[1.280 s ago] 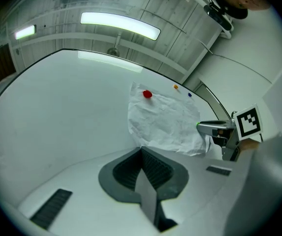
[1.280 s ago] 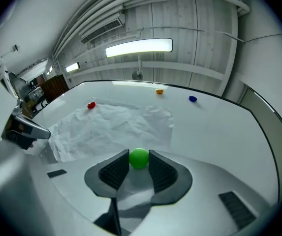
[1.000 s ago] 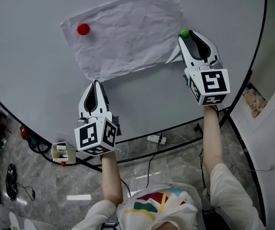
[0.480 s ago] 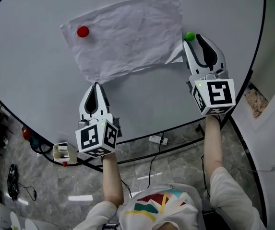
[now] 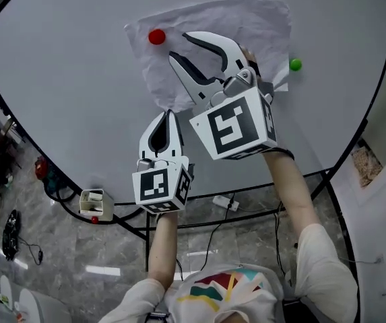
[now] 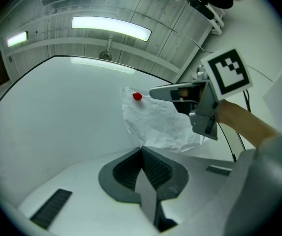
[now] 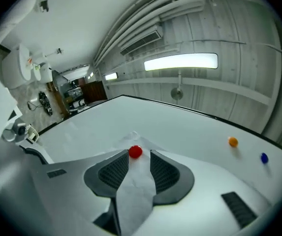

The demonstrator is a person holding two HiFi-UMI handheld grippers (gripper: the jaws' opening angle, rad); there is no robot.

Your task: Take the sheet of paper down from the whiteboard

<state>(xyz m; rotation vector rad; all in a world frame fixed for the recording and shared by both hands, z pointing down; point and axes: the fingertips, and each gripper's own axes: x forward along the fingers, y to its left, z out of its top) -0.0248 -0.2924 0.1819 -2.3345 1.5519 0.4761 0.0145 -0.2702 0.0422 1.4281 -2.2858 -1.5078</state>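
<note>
A crumpled white sheet of paper hangs on the whiteboard, with a red magnet on its upper left corner. A green magnet sits on bare board just right of the sheet. My right gripper reaches across the paper with its jaws open, tips close beside the red magnet. In the right gripper view the red magnet lies just ahead between the open fingertips, untouched. My left gripper is below, shut on the sheet's bottom corner.
An orange magnet and a blue magnet sit further right on the board. The board's dark frame runs below my hands. Beyond it a small box, a power strip and cables lie by the floor.
My right gripper left the green magnet at the sheet's right edge and swung left across the paper to the red magnet, rolling over. The left gripper stayed on the bottom corner.
</note>
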